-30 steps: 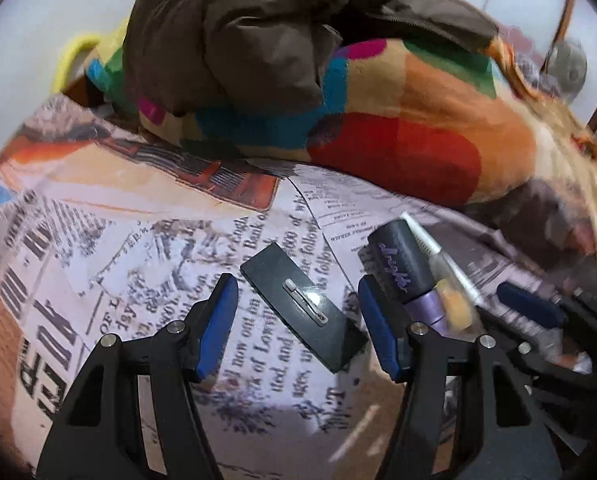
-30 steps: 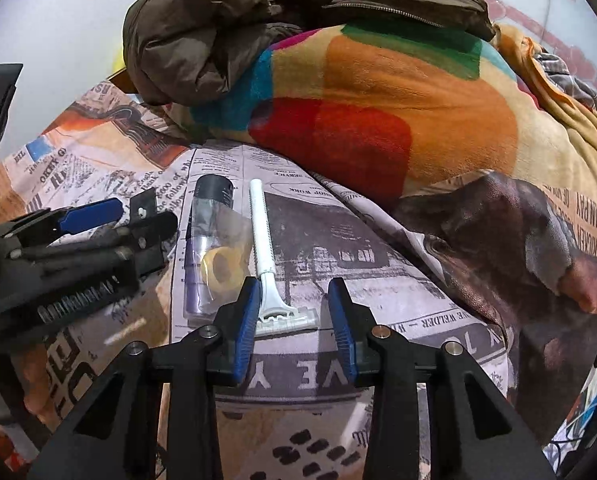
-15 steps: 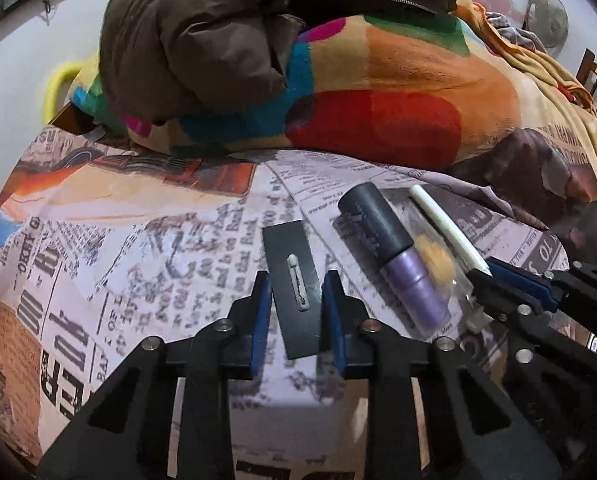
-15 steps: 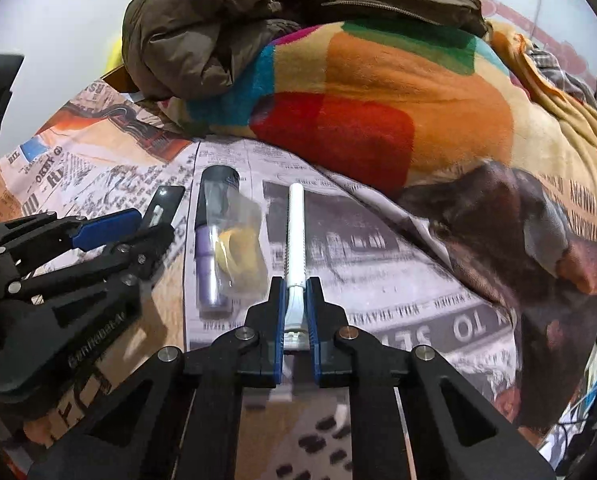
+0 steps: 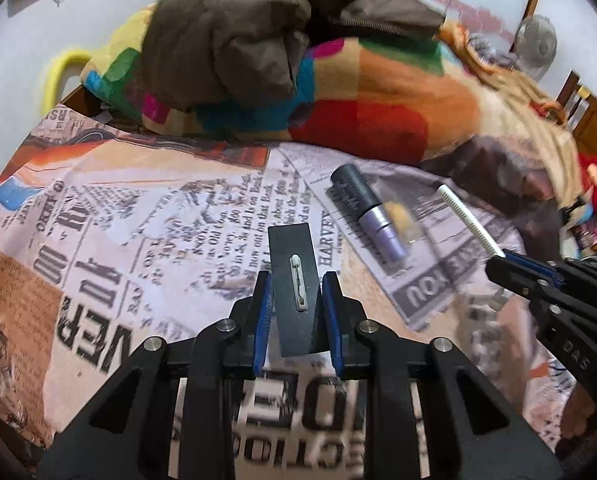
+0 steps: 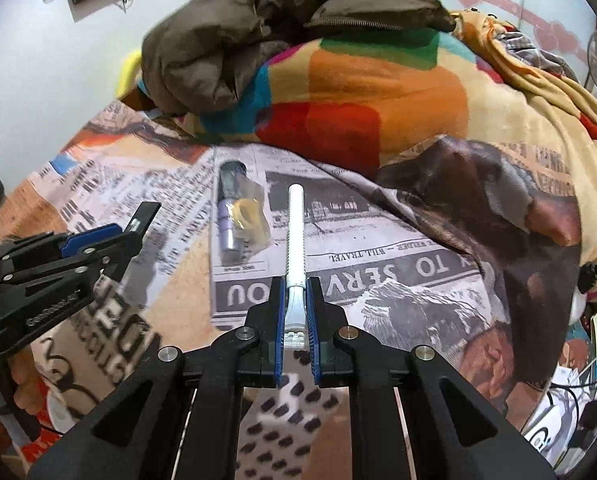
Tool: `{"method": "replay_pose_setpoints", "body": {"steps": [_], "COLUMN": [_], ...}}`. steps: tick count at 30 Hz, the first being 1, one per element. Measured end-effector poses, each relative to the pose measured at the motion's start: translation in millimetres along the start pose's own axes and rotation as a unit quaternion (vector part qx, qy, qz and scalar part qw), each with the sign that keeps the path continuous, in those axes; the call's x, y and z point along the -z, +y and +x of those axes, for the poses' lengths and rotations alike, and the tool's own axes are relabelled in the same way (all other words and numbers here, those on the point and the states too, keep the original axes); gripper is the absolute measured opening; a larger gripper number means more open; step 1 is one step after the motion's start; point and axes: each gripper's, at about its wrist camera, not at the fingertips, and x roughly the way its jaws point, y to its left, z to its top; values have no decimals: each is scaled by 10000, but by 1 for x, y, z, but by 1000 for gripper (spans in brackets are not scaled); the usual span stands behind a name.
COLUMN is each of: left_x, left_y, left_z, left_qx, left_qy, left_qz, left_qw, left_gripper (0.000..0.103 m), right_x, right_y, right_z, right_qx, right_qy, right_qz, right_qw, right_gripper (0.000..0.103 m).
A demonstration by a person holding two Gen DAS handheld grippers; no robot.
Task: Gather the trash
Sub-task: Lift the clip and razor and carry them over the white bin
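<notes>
Judging from how each item is held, both pieces of trash are expected to be light and stiff. The left gripper (image 5: 296,312) is closed on a flat black badge plate (image 5: 294,280), pinched across its narrow width by the long edges, with the far half projecting ahead of the fingertips over the newspaper-print bedsheet (image 5: 138,220). Thin and smooth, it could pivot or slip if tilted. The right gripper (image 6: 297,320) is clamped on a white disposable razor (image 6: 296,248) at the neck just behind its head, the handle pointing straight ahead. A hold nearer the handle's middle would be better balanced, and the blade should be kept clear of the pads. Ahead and between the grippers, a purple tube in a clear wrapper (image 6: 234,216) lies untouched; crinkly film is likely to be slippery.
</notes>
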Motion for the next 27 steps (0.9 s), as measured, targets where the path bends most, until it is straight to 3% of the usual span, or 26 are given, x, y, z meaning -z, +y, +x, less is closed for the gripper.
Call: {"method": "replay_pose_setpoints", "body": {"steps": [12, 21, 27], "left_x": [-2, 21, 51], "left_y": [27, 72, 114], "left_z": [-147, -267, -327], "left_qx": [134, -195, -408], "left_qy": [-993, -1697, -1896], "left_qz": [-226, -303, -514], "left_qw": [9947, 9848, 9797], "left_gripper": [24, 24, 24], "right_x": [-17, -20, -13], "right_y": [58, 143, 200], "right_z": [-94, -163, -198], "right_qx": [-292, -572, -936], "right_qy": [-660, -1180, -1415], "right_qz": [-180, -743, -996], "right_qw": [9972, 9886, 9805], "right_gripper": [9, 9, 9]}}
